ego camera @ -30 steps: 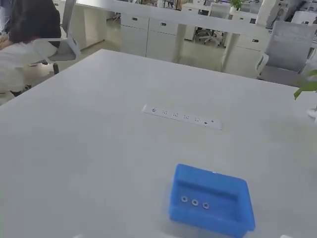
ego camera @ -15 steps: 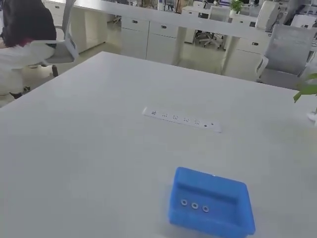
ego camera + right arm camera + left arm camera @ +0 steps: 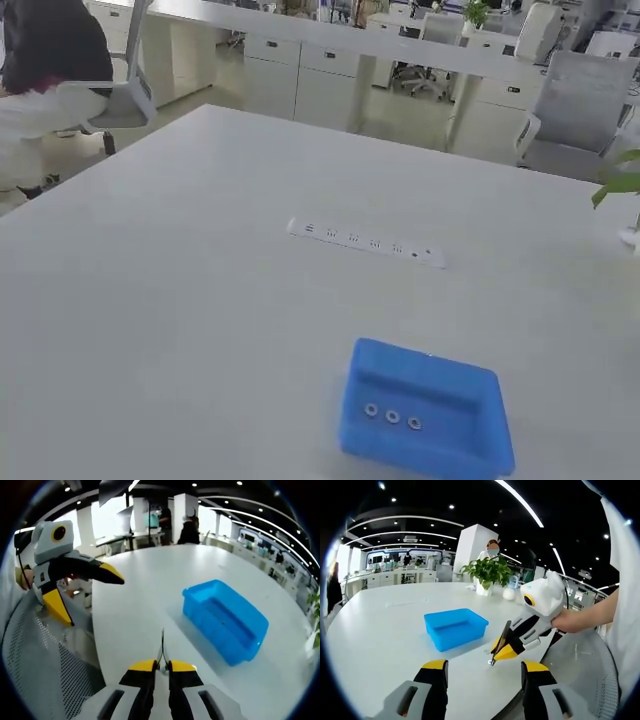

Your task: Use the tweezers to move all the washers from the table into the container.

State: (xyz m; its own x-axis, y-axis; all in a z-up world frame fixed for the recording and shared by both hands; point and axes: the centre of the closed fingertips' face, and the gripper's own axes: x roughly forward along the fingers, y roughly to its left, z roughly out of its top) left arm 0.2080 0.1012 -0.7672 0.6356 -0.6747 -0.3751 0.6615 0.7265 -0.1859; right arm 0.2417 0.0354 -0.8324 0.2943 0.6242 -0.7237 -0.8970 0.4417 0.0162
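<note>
Three round washers (image 3: 392,416) sit inside the blue plastic container (image 3: 420,452). Right gripper (image 3: 161,668) pinches slim tweezers (image 3: 161,646) nearby; left gripper (image 3: 485,669) gapes.

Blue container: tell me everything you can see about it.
The blue container is a shallow, open-topped rectangular bin, plastic by its look, with rounded corners. It sits flat on the white table, nearer than the power strip. Three small washers lie in a row on its floor. Nothing else touches it.
</note>
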